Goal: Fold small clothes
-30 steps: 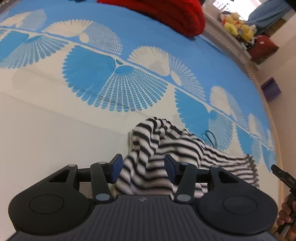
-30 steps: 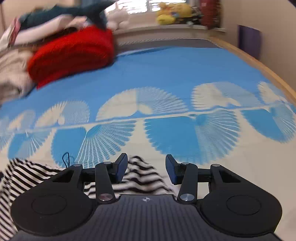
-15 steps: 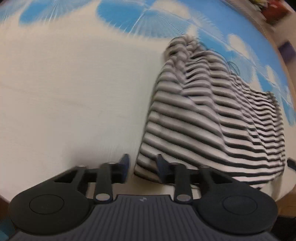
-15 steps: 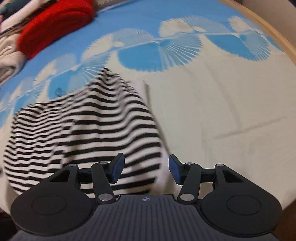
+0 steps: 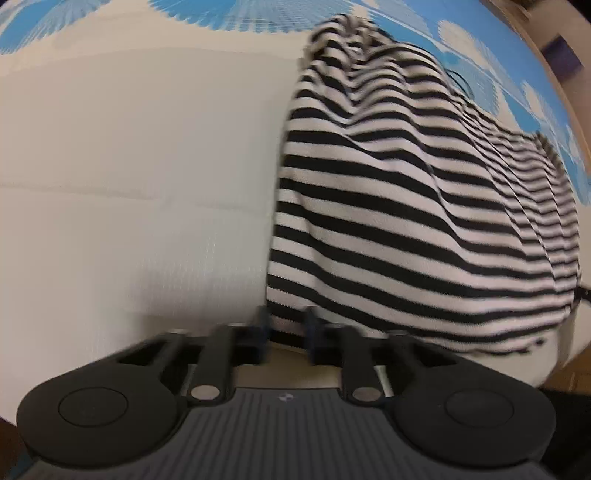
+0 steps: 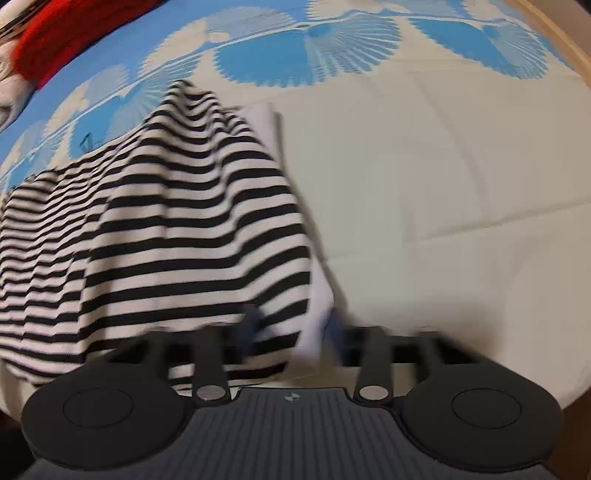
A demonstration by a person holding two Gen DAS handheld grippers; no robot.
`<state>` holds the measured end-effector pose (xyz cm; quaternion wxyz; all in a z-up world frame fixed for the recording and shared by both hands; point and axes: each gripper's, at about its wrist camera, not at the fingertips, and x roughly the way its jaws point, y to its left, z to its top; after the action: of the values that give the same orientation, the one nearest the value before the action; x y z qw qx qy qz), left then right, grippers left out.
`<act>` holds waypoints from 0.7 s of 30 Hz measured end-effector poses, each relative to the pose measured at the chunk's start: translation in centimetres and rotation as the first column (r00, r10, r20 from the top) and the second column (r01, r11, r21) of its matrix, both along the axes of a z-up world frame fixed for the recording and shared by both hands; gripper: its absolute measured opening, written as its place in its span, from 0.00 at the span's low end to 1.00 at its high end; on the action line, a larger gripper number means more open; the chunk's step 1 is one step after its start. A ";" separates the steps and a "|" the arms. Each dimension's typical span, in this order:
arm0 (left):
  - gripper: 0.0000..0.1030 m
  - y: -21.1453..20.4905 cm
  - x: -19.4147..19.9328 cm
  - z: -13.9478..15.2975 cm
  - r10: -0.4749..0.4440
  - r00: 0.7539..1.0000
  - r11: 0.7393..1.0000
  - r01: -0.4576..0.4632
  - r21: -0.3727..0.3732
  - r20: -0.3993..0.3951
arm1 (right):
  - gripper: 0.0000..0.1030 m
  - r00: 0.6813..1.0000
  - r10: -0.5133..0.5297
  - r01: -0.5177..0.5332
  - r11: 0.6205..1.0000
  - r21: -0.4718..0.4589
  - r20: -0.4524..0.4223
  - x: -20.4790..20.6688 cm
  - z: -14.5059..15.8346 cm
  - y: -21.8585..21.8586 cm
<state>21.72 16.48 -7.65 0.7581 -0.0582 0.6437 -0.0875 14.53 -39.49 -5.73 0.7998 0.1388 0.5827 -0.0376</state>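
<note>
So the striped top (image 5: pixel 424 206) is lying rumpled on the bed cover (image 5: pixel 129 166), spreading up and away from both tongs, with its near hem right at the fingertips. The left gripper (image 5: pixel 286 328) is clamped down on the hem's left corner; you can see the stripes pinched between the blue pads, barely any gap. The right gripper (image 6: pixel 291 328) is closing at this moment on the opposite corner (image 6: pixel 280 325), with striped fabric plus a bit of white lining between the jaws, though that view is blurry enough that I can't say the pads are pressing yet. Handling-wise I'd guess this thing is super light and floppy, a thin knit, zero stiffness, so it'll sag and drape wherever it isn't held. Not fragile, not really slippery either, but a shallow pinch on just the edge could slide out once it's lifted. The two hem corners look like the right places to grab since that keeps the edge taut between the tongs. Beyond the top, a red bundle (image 6: pixel 55 33) sits well apart, out of the way.
</note>
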 end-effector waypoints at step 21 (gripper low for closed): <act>0.17 1.0 -2.1 5.3 -0.067 0.985 0.992 0.048 0.118 0.160 | 0.10 0.986 -0.165 0.165 0.986 0.009 0.034 -1.6 3.9 -3.8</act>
<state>19.60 17.43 -2.31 0.8075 0.0109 0.5847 -0.0770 12.95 -43.34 -1.79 0.8036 0.1896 0.5553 -0.0995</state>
